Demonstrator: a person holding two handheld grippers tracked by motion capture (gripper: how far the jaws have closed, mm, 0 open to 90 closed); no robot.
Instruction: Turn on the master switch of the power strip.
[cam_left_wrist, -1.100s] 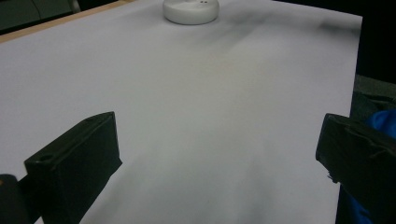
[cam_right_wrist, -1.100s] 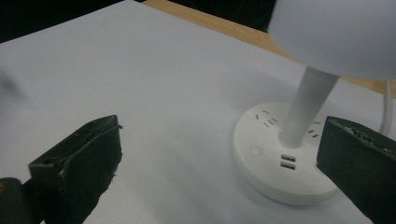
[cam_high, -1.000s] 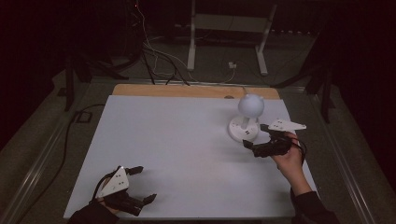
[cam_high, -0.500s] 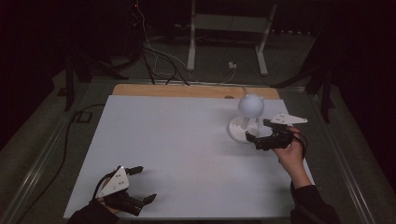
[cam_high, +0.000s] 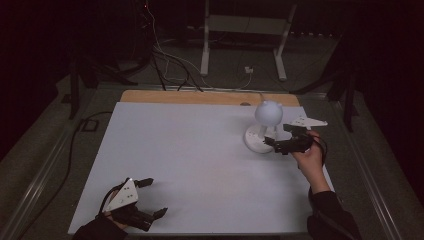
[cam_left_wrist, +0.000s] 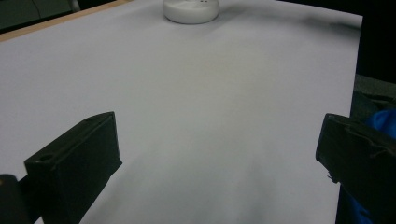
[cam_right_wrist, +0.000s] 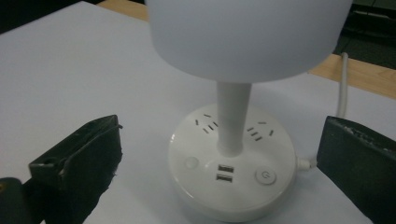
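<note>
— White plastic was what lay between the jaws of the right gripper (cam_right_wrist: 219, 163): they stood spread wide, holding nothing, with the lamp (cam_right_wrist: 232, 140) dead ahead and its round base (cam_right_wrist: 233, 182) between them, not yet touched, as far as I could tell.

— What sat on that base?

— A thin stem (cam_right_wrist: 231, 116) rising to a globe shade (cam_right_wrist: 247, 32), socket slots beside the stem, two USB ports (cam_right_wrist: 225, 172) at the front, and a power button (cam_right_wrist: 265, 176) to their right. A white cord (cam_right_wrist: 344, 84) ran off behind.

— And where on the table?

— In the high view the lamp (cam_high: 265, 127) stood at the far right of the white table (cam_high: 190, 165), with the right gripper (cam_high: 282, 137) close against its near side.

— The other hand?

— The left gripper (cam_high: 150, 197) rested at the near left corner, well apart, jaws released too.

— So which step?

— I judged it the approach, lining up on the base. Next called for either closing on the base or stem, or tipping one jaw down onto the power button; a push too far off-centre might have slid the lamp.
</note>
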